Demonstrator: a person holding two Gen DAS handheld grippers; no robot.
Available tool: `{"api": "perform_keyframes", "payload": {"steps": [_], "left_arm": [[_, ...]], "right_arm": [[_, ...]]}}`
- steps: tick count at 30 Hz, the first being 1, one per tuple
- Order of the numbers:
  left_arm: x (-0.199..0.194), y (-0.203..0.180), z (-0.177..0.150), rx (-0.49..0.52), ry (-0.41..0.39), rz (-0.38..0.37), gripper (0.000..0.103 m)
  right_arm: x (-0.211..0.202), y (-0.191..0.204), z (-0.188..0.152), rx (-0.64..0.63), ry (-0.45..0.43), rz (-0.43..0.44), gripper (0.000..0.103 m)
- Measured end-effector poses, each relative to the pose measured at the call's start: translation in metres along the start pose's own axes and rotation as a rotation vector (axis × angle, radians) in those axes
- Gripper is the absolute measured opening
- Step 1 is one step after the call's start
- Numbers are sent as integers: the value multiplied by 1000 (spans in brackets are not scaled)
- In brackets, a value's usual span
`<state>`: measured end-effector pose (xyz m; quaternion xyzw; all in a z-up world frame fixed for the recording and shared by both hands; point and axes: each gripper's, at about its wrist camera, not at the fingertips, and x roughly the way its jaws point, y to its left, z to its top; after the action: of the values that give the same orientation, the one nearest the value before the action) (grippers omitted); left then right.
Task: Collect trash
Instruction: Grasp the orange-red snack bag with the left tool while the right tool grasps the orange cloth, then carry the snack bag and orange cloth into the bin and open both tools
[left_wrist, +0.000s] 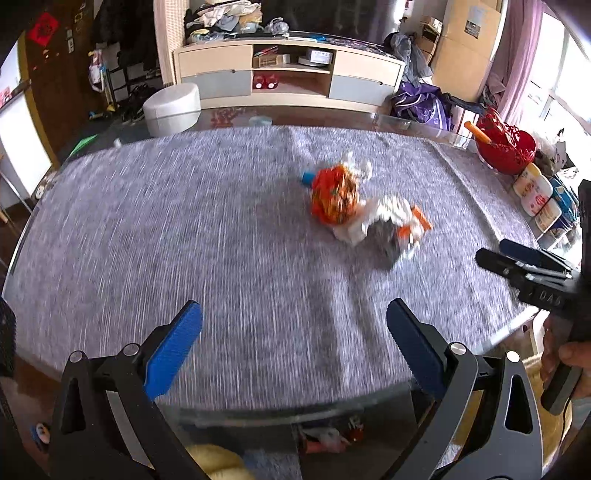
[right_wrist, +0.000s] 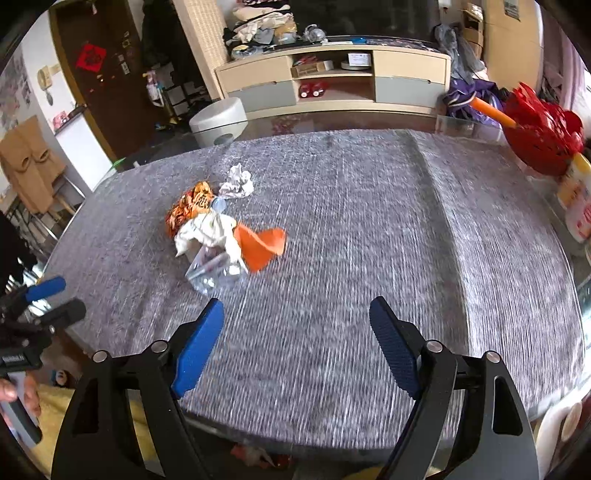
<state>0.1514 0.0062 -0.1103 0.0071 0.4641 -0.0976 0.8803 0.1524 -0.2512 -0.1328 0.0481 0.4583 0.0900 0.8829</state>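
The trash (right_wrist: 221, 229) lay in one loose heap on the grey cloth (right_wrist: 351, 240), toward the middle of the table and well short of either gripper. It looked like a crumpled orange wrapper (right_wrist: 190, 206), a wad of white paper (right_wrist: 238, 182), a white tissue (right_wrist: 207, 229), an orange scrap (right_wrist: 264, 243) and a crushed clear plastic piece (right_wrist: 214, 273), all touching or overlapping. A small blue thing peeked out behind the wrapper in the left wrist view; what it was could not be told.

All of it seemed light and soft. The paper and tissue would likely squash under the pads and hold well, so a pinch through the bulk of a wad would serve. The wrapper and clear plastic were probably slick and springy, better taken at a fold or crease than on a flat face. Being so light, pieces might slide or scatter if nudged sideways, so a descent from above seemed safer.

The left gripper (left_wrist: 295, 325) was spread wide and held nothing, tilted down over the near edge of the cloth. The right gripper (right_wrist: 295, 325) was likewise parted and empty, angled down beside it, the heap ahead and to its left. A hand (left_wrist: 565, 365) gripped the right tool's handle at the table's edge. A red basket (right_wrist: 539, 136) stood at the far right corner, apart from the heap.
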Motion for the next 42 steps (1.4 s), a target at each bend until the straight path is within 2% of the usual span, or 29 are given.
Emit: {"api": "perform_keyframes", "payload": {"steps": [4,7,11,16,21,33,35,36,42], "left_arm": [[13,-3,20,14,1,-6,94],[24,-6,35,12,2,-3,92],[39,-9,53,16,12,-28,86],[62,-16,69,29,44,-52,73],[86,-22,80,39,77,-64,72],[127,-20,95,44,139,-97,54],[131,-21,95,47,147,-104,49],[133,-21,95,50,152,-109,45],[128,-18,95,47,130,-109,41]], "right_arm": [[17,-3,8,-11,28,16,63],[28,-3,13,-21,42,33,58],[43,-1,19,-41,57,35,57],[58,2,25,-57,70,56,57],[68,10,30,-84,85,85,56],[81,27,38,-145,90,134,56],[83,27,40,-146,87,130,37],[83,27,40,-136,87,135,32],[75,25,39,-130,89,130,30]]}}
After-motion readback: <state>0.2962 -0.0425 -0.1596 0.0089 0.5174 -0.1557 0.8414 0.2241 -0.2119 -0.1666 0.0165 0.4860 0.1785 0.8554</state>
